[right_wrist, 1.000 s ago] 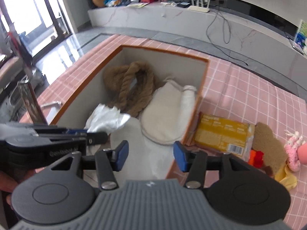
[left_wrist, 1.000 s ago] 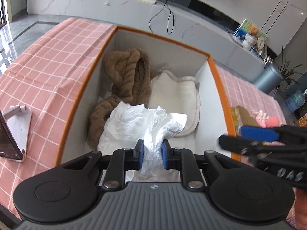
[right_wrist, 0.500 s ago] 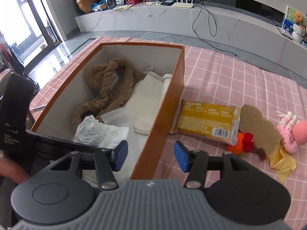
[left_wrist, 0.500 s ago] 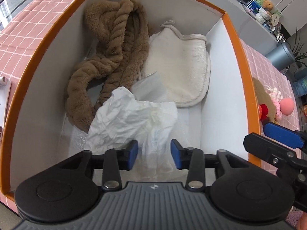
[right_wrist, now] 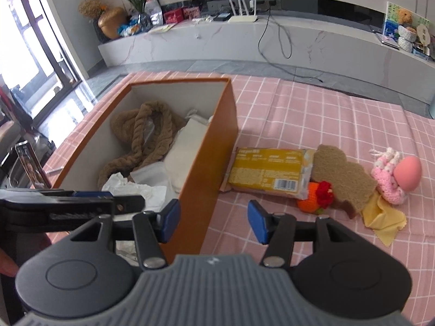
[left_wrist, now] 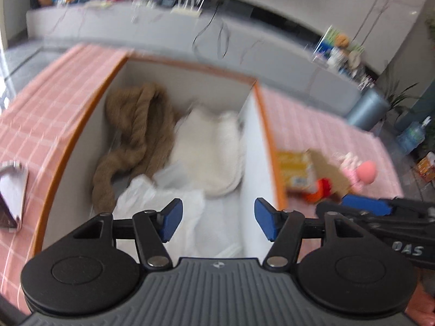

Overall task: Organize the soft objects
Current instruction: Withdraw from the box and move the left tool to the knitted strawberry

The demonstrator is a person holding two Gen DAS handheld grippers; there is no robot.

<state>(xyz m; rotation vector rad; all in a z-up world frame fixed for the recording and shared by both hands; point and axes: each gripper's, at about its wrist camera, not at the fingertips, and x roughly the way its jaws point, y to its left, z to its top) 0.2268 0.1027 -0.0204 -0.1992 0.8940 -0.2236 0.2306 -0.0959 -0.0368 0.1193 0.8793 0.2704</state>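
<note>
The fingers of the left gripper (left_wrist: 214, 221) have just been opening and are seen spread wide with nothing between them, above the crumpled white cloth (left_wrist: 163, 203) that lies in the near end of the orange box (left_wrist: 272, 146). The fingers of the right gripper (right_wrist: 213, 221) are held about half apart and empty, over the box's near corner and the pink checked bench (right_wrist: 312, 114). Inside the box a brown twisted plush rope (right_wrist: 141, 141) and a cream fleece piece (right_wrist: 187, 141) are packed side by side. Outside, just beside the box wall, a yellow packet (right_wrist: 269, 172) lies flat; touching it are a brown scouring pad (right_wrist: 345, 174) and an orange knitted toy (right_wrist: 318, 197), with a yellow cloth (right_wrist: 383, 217), a pink knitted toy (right_wrist: 388, 171) and a pink egg-shaped sponge (right_wrist: 407, 172) further right. All are judged light and yielding. The packet is likely slippery and best pinched across a short edge; the knitted toys can be squeezed at the body, the cloth gathered at a fold.
</note>
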